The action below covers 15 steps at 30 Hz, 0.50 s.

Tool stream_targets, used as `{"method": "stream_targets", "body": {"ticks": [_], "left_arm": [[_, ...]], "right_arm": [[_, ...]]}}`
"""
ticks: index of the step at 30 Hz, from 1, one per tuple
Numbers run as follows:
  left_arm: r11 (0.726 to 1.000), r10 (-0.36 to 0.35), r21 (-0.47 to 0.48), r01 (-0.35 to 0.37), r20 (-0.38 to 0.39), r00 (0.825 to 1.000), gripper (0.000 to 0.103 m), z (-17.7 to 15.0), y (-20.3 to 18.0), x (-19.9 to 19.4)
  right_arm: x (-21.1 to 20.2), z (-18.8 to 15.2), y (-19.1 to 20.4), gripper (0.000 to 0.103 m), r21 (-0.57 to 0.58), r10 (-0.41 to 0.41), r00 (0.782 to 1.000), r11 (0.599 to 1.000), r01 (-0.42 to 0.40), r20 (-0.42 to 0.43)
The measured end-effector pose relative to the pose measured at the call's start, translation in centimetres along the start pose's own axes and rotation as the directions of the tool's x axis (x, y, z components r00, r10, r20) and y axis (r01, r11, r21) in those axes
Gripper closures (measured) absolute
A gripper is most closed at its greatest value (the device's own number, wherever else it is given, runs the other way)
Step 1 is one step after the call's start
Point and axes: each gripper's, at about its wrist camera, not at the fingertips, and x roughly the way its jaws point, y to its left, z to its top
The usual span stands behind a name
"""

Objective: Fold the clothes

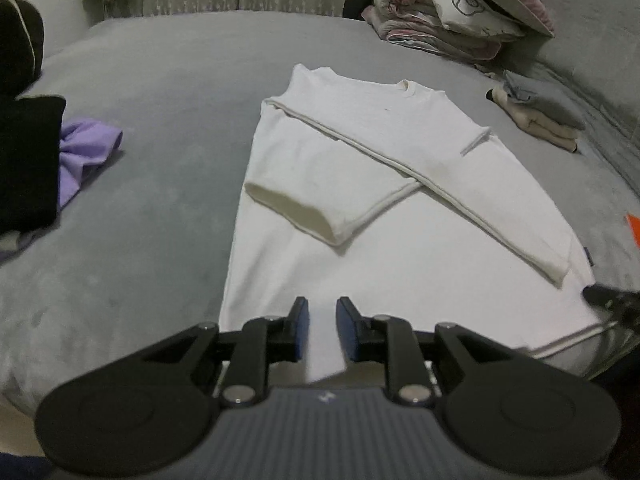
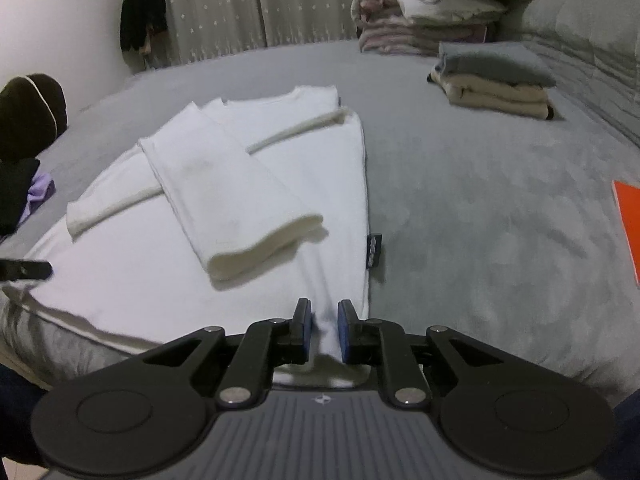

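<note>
We see a white shirt (image 1: 400, 216) lying flat on the grey bed (image 1: 160, 120), both sleeves crossed over its chest. Our left gripper (image 1: 322, 308) sits at the hem, jaws a little apart with cloth between. Our right gripper (image 2: 324, 312) does likewise at the hem's other corner.

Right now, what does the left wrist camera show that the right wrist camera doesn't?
Only the left view shows the purple cloth spread out in full, not just as a sliver. Only the right view shows the shirt's dark side tag clearly and the hanging black garment whole. Both share the white long-sleeved shirt with sleeves folded across, the grey bed, and the folded stack.
</note>
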Motion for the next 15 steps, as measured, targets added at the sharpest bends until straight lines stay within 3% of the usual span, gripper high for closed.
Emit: {"method": "stream_targets", "body": {"ticks": [3, 5, 8, 11, 15], "left_arm": [[1.0, -0.006, 0.016, 0.006, 0.034, 0.999, 0.084, 0.3, -0.8, 0.0], [0.999, -0.024, 0.026, 0.023, 0.031, 0.999, 0.084, 0.5, -1.8, 0.6], [0.998, 0.014, 0.062, -0.015, 0.019, 1.0, 0.083, 0.7, -3.6, 2.0], [0.992, 0.072, 0.099, -0.074, 0.024, 0.997, 0.083, 0.7, -5.2, 2.8], [0.992, 0.117, 0.046, -0.119, 0.028, 0.993, 0.083, 1.0, -5.9, 3.4]], "right_arm": [[-1.0, 0.6, 0.1, 0.077, 0.029, 0.044, 0.996, 0.999, -0.046, 0.083], [-0.2, 0.9, 0.4, 0.069, 0.023, 0.045, 0.997, 0.999, -0.047, 0.06], [1.5, 0.8, 1.1, 0.068, 0.013, 0.023, 1.0, 1.0, -0.023, -0.016], [1.3, 0.6, 1.5, 0.066, 0.003, 0.007, 1.0, 1.0, -0.007, -0.014], [0.8, 0.5, 1.6, 0.065, 0.038, 0.003, 1.0, 0.999, -0.003, 0.014]]}}
